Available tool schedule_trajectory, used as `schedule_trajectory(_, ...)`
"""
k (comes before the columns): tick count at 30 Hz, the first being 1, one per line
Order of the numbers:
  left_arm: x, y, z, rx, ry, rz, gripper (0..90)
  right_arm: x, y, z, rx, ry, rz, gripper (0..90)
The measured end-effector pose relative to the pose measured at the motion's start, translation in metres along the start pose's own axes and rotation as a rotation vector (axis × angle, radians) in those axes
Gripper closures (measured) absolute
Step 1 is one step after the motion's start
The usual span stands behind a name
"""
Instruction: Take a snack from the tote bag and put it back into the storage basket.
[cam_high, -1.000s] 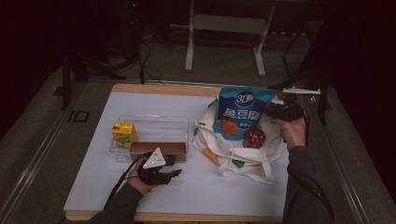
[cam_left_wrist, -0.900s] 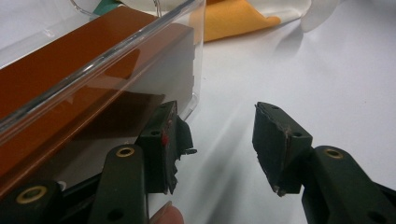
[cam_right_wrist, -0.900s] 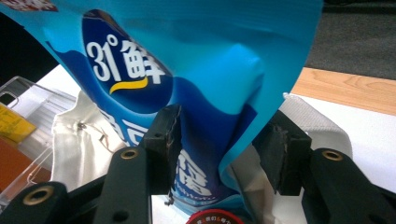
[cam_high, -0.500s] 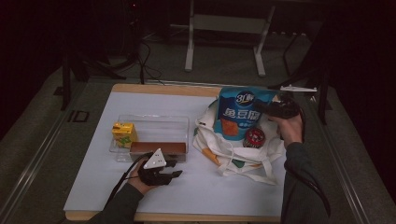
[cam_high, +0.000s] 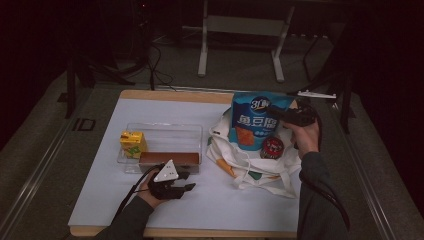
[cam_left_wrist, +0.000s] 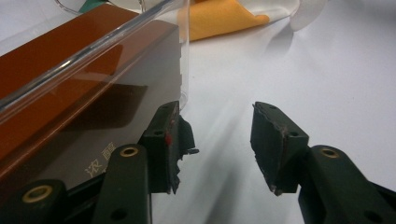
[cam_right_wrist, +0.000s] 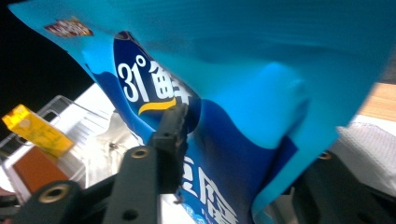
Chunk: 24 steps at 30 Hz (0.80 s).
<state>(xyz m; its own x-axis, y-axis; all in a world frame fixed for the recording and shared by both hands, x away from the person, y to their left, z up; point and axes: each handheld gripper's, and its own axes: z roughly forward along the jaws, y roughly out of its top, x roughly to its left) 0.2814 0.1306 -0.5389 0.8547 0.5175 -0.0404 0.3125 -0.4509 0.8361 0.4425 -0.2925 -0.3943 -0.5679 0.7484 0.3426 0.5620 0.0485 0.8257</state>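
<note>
A blue snack bag (cam_high: 252, 125) stands upright in the white tote bag (cam_high: 260, 172) at the table's right. My right gripper (cam_high: 274, 114) reaches its upper right edge from the right. Its jaws have just been closing, and in the right gripper view they (cam_right_wrist: 243, 144) pinch the blue snack bag (cam_right_wrist: 261, 70), with the right jaw hidden behind the foil. My left gripper (cam_high: 187, 181) rests on the table by the near right end of a brown box (cam_high: 169, 159). It (cam_left_wrist: 222, 140) is open with nothing between its jaws, and the brown box (cam_left_wrist: 56, 84) lies just left of it.
The brown box and a yellow juice carton (cam_high: 132, 142) lie in a clear plastic tray (cam_high: 165, 131) at centre left. A red can (cam_high: 273, 147) sits in the tote beside the snack bag. The tote's orange patch (cam_left_wrist: 219, 21) lies ahead of the left gripper.
My right gripper has edged slightly left against the snack bag's edge. The left gripper and the tray's contents have not moved.
</note>
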Motion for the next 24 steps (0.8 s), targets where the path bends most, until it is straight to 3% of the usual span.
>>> schedule_trajectory(9,0.0,0.0,0.0,-0.003,-0.014,0.004,52.4,0.001,0.001,0.001,-0.034,0.061,0.041,73.7)
schedule_trajectory(12,0.001,-0.001,-0.001,-0.011,-0.035,0.0,52.4,0.001,0.002,0.002,-0.034,0.079,0.045,76.2)
schedule_trajectory(18,0.001,-0.001,-0.001,-0.011,-0.029,0.0,51.5,0.003,0.003,0.002,-0.018,0.111,0.056,87.1)
schedule_trajectory(24,0.003,-0.001,-0.001,-0.012,-0.039,-0.015,49.3,0.008,0.008,0.0,-0.001,0.128,0.06,88.1)
